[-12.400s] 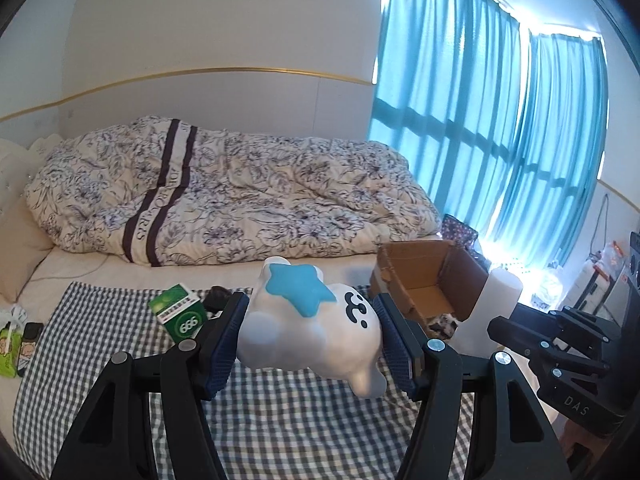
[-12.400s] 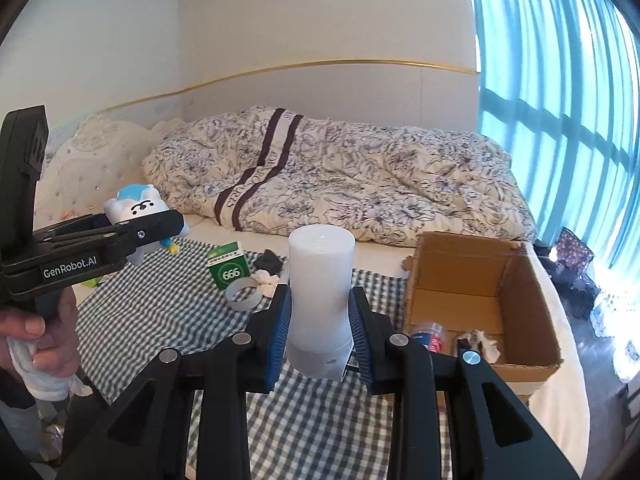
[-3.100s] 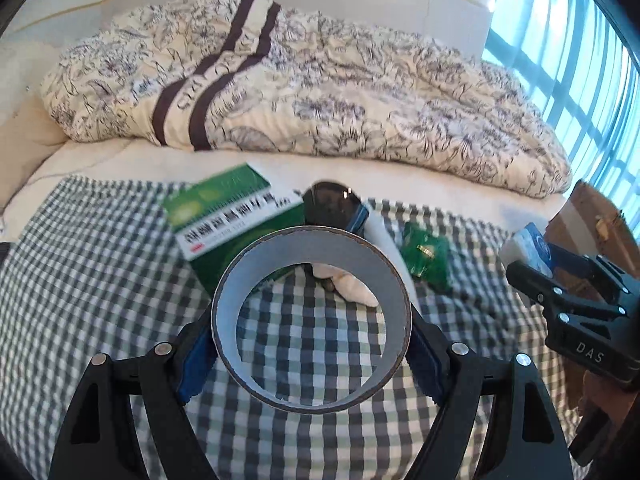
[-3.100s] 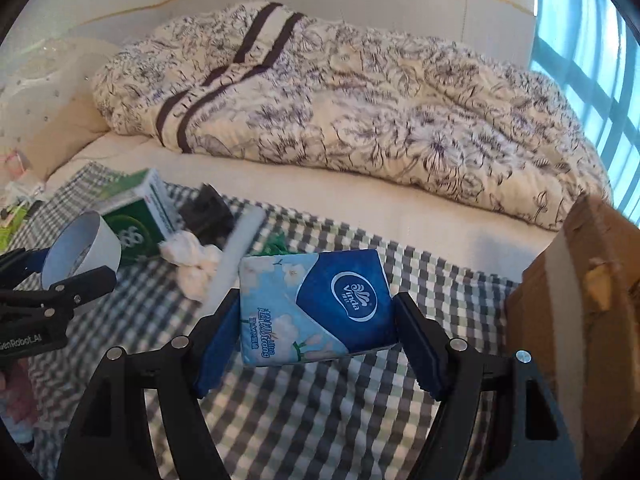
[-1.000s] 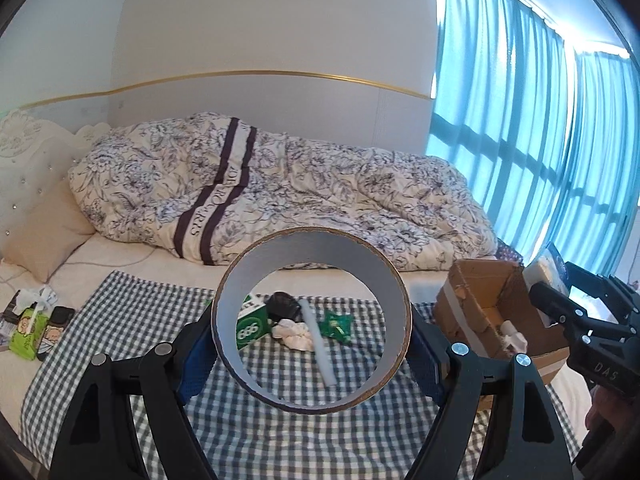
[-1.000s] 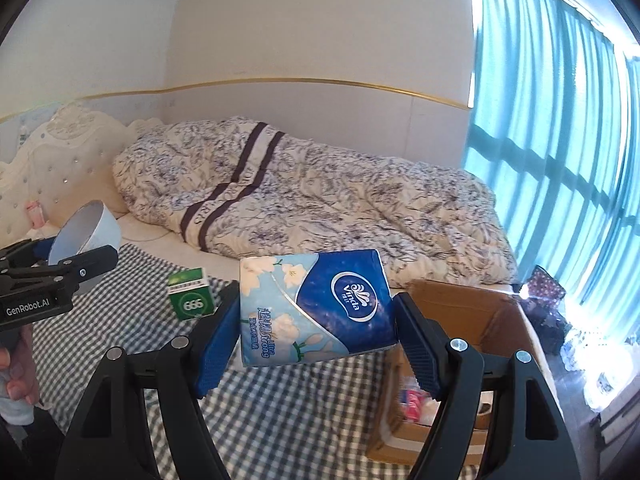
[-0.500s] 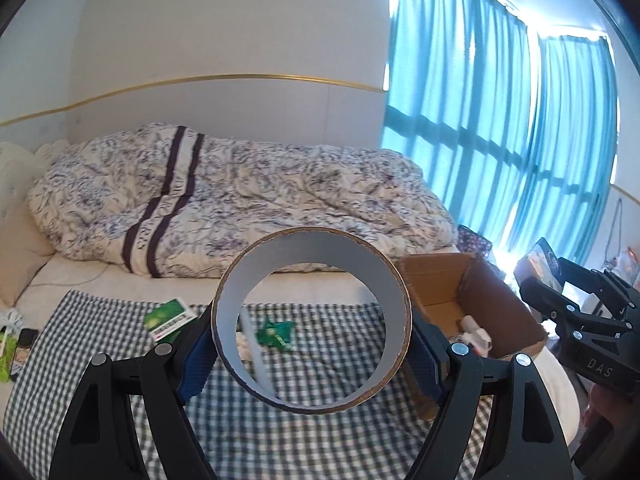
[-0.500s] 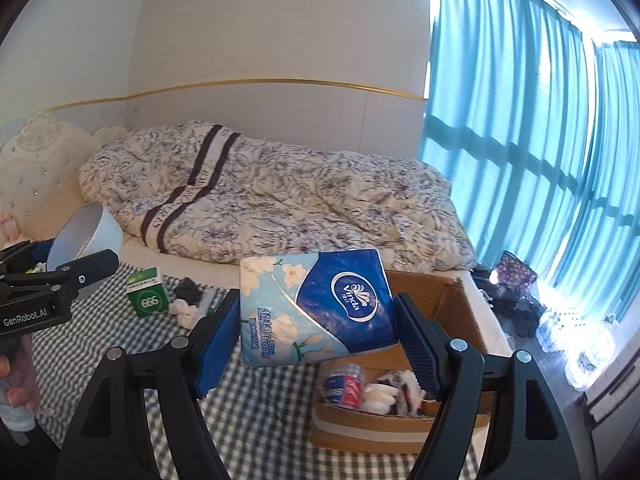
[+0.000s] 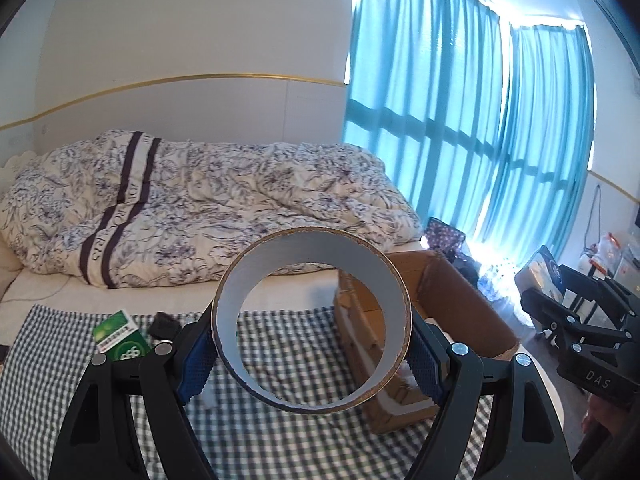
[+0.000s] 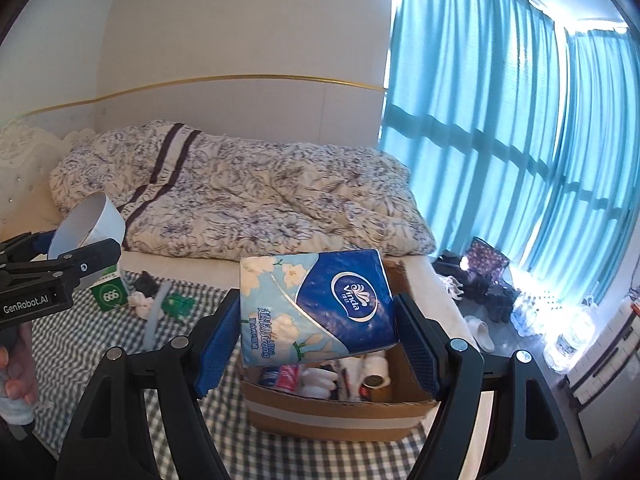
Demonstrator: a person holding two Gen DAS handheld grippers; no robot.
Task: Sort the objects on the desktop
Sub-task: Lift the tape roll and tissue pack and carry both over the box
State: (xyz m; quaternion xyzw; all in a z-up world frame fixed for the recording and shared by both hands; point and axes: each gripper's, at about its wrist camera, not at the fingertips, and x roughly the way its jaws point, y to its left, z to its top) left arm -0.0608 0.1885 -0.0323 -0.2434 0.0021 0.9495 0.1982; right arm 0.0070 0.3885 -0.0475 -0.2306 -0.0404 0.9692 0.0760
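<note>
Right gripper (image 10: 316, 346) pinches the tissue pack (image 10: 314, 306) above the cardboard box (image 10: 332, 416), ready to drop; left gripper (image 9: 310, 354) clamps the tape ring (image 9: 312, 322), awaiting its turn

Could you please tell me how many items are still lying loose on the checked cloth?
5 visible: green box, black object, white wad, pale tube, green packet, clustered at the cloth's far left. The grippers may hide more.

Blue floral tissue pack (image 10: 314, 306), green box (image 9: 120, 338), checked cloth (image 9: 288, 344), teal curtains (image 9: 460, 128).
</note>
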